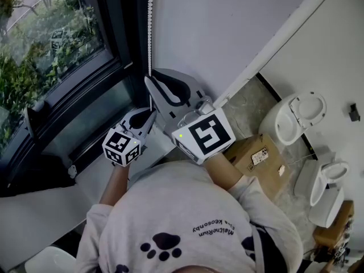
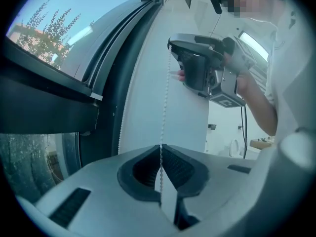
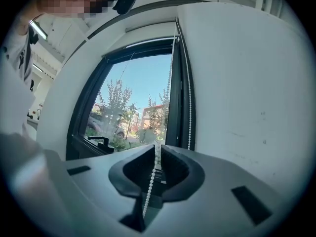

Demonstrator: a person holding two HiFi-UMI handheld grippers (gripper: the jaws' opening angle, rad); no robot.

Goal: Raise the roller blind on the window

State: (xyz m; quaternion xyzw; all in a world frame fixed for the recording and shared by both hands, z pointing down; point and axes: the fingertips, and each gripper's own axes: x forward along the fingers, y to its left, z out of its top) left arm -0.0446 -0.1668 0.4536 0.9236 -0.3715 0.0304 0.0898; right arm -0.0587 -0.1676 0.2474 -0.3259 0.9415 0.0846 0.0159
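The bead chain [image 1: 151, 27] hangs vertical, pinched by left tool [image 2: 160, 148] and right tool [image 3: 157, 148].

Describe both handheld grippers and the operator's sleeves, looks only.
They match. The left gripper and right gripper have pale grey moulded plastic shells, with black ribbed pads lining the two jaws. Each carries a white cube with black square markers: left cube, right cube. The person wears a light grey sweatshirt with dark paw prints, sleeves ending near the elbows.

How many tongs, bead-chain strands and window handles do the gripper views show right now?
tongs: 2 (left tongs, right tongs)
bead-chain strands: 2 (gripped strand, free strand)
window handle: 1
Total: 5
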